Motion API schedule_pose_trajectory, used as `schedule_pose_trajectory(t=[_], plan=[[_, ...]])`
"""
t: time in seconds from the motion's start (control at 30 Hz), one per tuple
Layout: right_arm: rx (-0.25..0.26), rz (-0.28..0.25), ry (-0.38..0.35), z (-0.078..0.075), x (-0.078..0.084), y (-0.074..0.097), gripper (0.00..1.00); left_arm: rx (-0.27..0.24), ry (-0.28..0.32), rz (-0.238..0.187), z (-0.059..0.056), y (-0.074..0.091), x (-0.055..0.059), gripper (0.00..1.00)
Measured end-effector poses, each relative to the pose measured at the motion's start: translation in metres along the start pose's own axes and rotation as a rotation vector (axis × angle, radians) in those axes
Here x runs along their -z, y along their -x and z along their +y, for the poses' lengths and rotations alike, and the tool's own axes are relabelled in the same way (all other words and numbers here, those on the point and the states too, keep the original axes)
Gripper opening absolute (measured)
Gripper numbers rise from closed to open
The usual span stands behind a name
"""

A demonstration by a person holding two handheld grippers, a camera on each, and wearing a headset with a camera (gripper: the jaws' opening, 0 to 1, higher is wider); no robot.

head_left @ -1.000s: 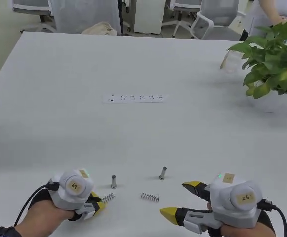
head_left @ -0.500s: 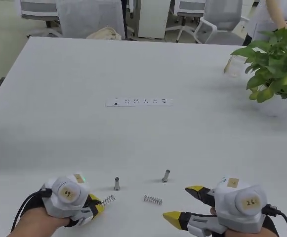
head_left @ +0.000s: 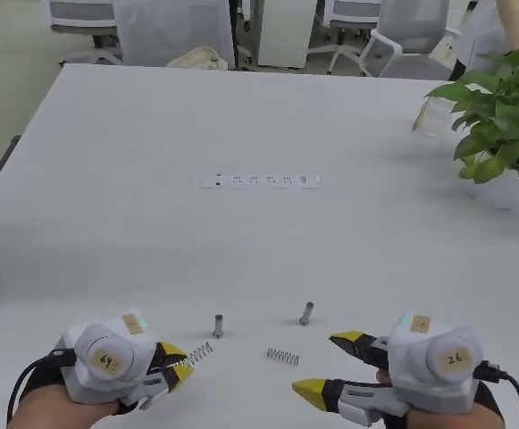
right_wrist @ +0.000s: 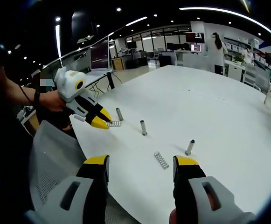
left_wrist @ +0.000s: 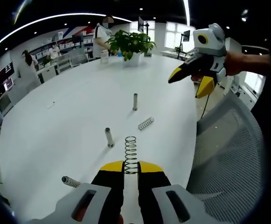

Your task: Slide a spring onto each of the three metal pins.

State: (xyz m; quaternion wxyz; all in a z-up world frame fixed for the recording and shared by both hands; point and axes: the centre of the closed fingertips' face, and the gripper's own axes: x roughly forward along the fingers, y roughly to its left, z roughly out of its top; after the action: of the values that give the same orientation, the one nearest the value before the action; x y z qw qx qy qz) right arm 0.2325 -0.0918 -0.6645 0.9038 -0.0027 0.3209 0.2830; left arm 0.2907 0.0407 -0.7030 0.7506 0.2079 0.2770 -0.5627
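Note:
My left gripper (head_left: 177,366) (left_wrist: 131,164) is shut on one end of a small spring (head_left: 196,354) (left_wrist: 131,150), which sticks out ahead of the jaws just above the white table (head_left: 152,223). A short metal pin (head_left: 218,326) (left_wrist: 109,137) stands upright just beyond it. A second pin (head_left: 305,313) (left_wrist: 135,101) (right_wrist: 189,147) stands to the right. A third pin (right_wrist: 120,114) (left_wrist: 70,181) stands close beside the left gripper (right_wrist: 100,123). A loose spring (head_left: 282,357) (left_wrist: 145,123) (right_wrist: 161,160) lies between the grippers. My right gripper (head_left: 328,365) (right_wrist: 142,163) (left_wrist: 189,86) hovers open, holding nothing.
A white power strip (head_left: 259,180) lies mid-table. A potted plant (head_left: 505,107) and a clear cup (head_left: 431,116) stand at the far right. Office chairs (head_left: 174,31) line the far edge, and a person (head_left: 500,27) stands behind the plant.
The head camera has shifted a little. My left gripper has drawn slightly left and back with the spring in it. The right gripper has stayed open in place.

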Motion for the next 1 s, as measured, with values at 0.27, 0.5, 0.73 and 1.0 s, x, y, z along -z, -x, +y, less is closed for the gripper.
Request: schedule_pose_trajectory(t=[0.27,0.5,0.73,1.0], plan=[[-0.044,0.009,0.022,0.01,-0.002,-0.009,0.53,-0.006,-0.035,-0.034,-0.013,0.015,-0.016,0.03],[-0.099,0.014,0.043,0.025,-0.005,-0.017,0.52,-0.001,-0.046,-0.049,-0.025,0.022,-0.02,0.03],[-0.147,0.021,0.056,0.04,-0.006,-0.023,0.5,0.015,-0.065,-0.058,-0.039,0.025,-0.026,0.03],[-0.196,0.023,0.053,0.053,-0.007,-0.028,0.48,0.05,-0.095,-0.061,-0.057,0.021,-0.03,0.03]])
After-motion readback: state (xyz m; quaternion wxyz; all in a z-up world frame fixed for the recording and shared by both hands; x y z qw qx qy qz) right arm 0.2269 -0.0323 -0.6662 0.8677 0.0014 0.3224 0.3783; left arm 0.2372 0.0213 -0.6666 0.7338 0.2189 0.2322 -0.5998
